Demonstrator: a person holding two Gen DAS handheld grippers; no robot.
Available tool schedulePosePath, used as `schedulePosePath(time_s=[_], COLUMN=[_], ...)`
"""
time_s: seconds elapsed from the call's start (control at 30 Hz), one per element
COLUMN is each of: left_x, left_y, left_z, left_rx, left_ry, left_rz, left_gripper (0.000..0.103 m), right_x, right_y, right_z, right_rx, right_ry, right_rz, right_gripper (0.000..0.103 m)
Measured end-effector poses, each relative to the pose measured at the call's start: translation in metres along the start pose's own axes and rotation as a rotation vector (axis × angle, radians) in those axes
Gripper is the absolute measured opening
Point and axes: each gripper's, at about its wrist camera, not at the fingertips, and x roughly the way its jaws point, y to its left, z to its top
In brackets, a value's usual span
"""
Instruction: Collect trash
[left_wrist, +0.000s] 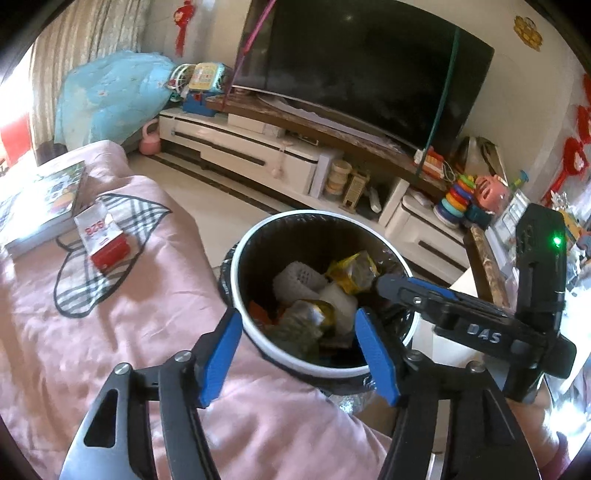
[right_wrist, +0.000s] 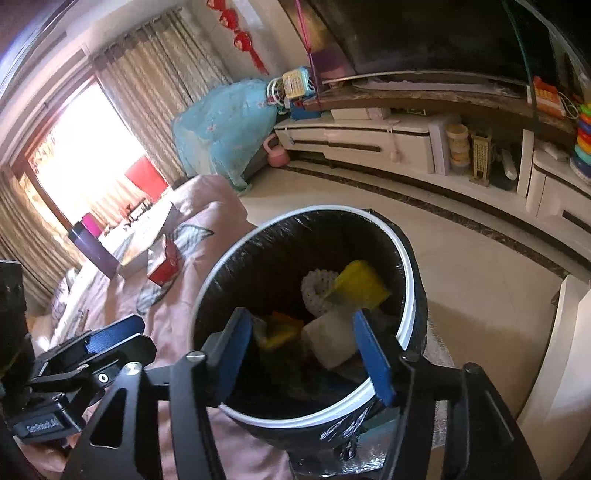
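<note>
Left hand-held gripper: jaws spread wide, nothing between the blue pads, poised above the near rim of the trash bin. Right hand-held gripper: likewise spread wide and empty, aimed down into the same bin from the other side, its fingers reaching over the far-right rim in the left wrist view. Straight ahead of and below both sets of pads: a yellow wrapper, white foam netting, a white block and orange scraps, all lying loose inside the black liner, none touching either gripper. Judged from that, a drop just completed, with both tools free for another pick. Out to the left of the left hand-held gripper, on the pink bed cover: a red and white carton beside a book, well apart from the bin; probably the next candidate if counted as trash, though not certain. Carton's long axis running away from the left gripper and slightly leftward, so jaws likely best set across its narrow width. Left hand-held gripper clearly nearer to it; right one with the bin and the other tool between. Farther out: floor, white TV cabinet and dark screen, toys on the shelf.
</note>
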Motion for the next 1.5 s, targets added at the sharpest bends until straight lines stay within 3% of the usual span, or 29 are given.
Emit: schedulePosePath(time_s=[0.13, 0.33, 0.93, 1.1, 1.13, 1.27, 1.4, 1.5], left_x=[-0.015, -0.038, -0.13, -0.172, -0.182, -0.22, -0.235, -0.238], left_y=[0.006, 0.017, 0.043, 0.042, 0.041, 0.031, 0.023, 0.018], left_z=[-0.011, -0.031, -0.104, -0.12, -0.125, -0.15, -0.174, -0.188], left_rx=[-0.014, -0.041, -0.065, -0.032, -0.019, 0.03, 0.069, 0.074], left_ry=[-0.013, -0.02, -0.089, -0.198, -0.234, -0.411, -0.509, -0.522], left_rz=[0.01, 0.015, 0.043, 0.057, 0.066, 0.164, 0.257, 0.292], left_gripper=[0.069, 0.07, 0.074, 0.079, 0.081, 0.102, 0.102, 0.102], right_x=[-0.013, -0.029, -0.077, -0.102, -0.111, -0.142, -0.146, -0.14], right_y=[0.007, 0.014, 0.059, 0.086, 0.093, 0.122, 0.135, 0.138], right_z=[-0.005, -0.017, -0.086, -0.097, -0.099, -0.116, -0.13, -0.137], right_rx=[0.009, 0.045, 0.051, -0.031, -0.058, -0.186, -0.25, -0.265], right_ry=[-0.036, -0.069, -0.149, -0.238, -0.275, -0.469, -0.558, -0.566], right_rz=[0.017, 0.035, 0.064, 0.027, 0.01, -0.097, -0.151, -0.17], right_gripper=[0.077, 0.087, 0.093, 0.094, 0.098, 0.103, 0.103, 0.103])
